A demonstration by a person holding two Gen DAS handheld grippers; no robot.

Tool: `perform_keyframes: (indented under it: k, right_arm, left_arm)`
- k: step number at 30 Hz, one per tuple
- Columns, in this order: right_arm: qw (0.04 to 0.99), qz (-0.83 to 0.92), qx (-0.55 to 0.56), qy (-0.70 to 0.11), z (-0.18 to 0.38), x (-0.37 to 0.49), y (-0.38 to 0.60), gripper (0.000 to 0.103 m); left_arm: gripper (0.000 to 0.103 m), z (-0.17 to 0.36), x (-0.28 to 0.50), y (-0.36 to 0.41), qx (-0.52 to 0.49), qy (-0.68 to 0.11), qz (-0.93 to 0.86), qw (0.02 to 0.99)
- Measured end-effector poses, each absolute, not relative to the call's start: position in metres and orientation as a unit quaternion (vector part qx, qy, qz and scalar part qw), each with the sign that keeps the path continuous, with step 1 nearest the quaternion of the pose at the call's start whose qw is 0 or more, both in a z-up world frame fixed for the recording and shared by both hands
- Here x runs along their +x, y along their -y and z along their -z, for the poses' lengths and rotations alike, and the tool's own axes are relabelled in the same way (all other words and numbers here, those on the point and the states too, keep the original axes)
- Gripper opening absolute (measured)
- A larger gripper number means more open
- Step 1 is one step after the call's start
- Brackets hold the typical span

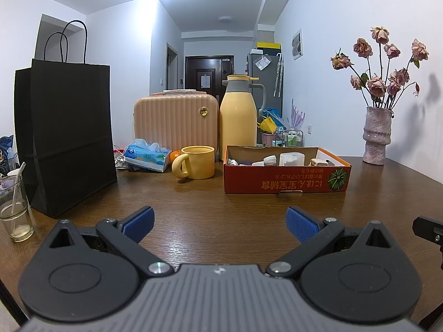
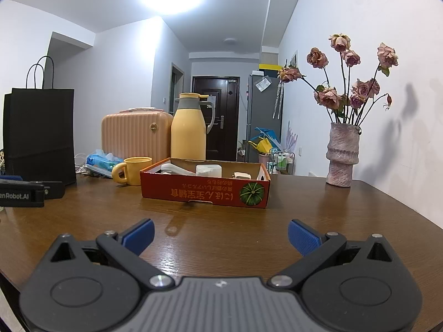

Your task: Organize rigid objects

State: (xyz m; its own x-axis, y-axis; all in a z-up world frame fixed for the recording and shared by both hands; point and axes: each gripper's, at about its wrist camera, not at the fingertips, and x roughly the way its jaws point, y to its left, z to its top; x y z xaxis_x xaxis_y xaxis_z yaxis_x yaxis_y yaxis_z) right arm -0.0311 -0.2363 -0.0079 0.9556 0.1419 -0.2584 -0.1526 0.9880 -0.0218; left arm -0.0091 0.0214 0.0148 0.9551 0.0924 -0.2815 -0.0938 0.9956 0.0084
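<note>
the small white plastic bits [image 1: 290, 159] in the red cardboard box [image 1: 285, 178] look light, stiff and a little slick — best pinched across their flat sides, gently, since they could skate. the box sits on the counter [image 1: 210, 207] at about one o'clock from the left gripper [image 1: 220, 224], well apart, and near twelve o'clock from the right gripper [image 2: 220, 236]. both sets of jaws are spread wide and empty, low over the wood.

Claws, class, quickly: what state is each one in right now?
Left claw: open, holding nothing, above the table.
Right claw: open, holding nothing, facing the red box.
</note>
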Motion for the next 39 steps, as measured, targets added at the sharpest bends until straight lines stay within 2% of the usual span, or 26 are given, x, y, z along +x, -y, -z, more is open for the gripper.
perform_keyframes:
  k: [39]
  right_arm:
    - [0.988, -0.077, -0.019, -0.134, 0.0085, -0.0296, 0.2360, 0.103]
  left_arm:
    - [0.103, -0.0135, -0.0147, -0.0195, 0.000, -0.132, -0.042, 0.990]
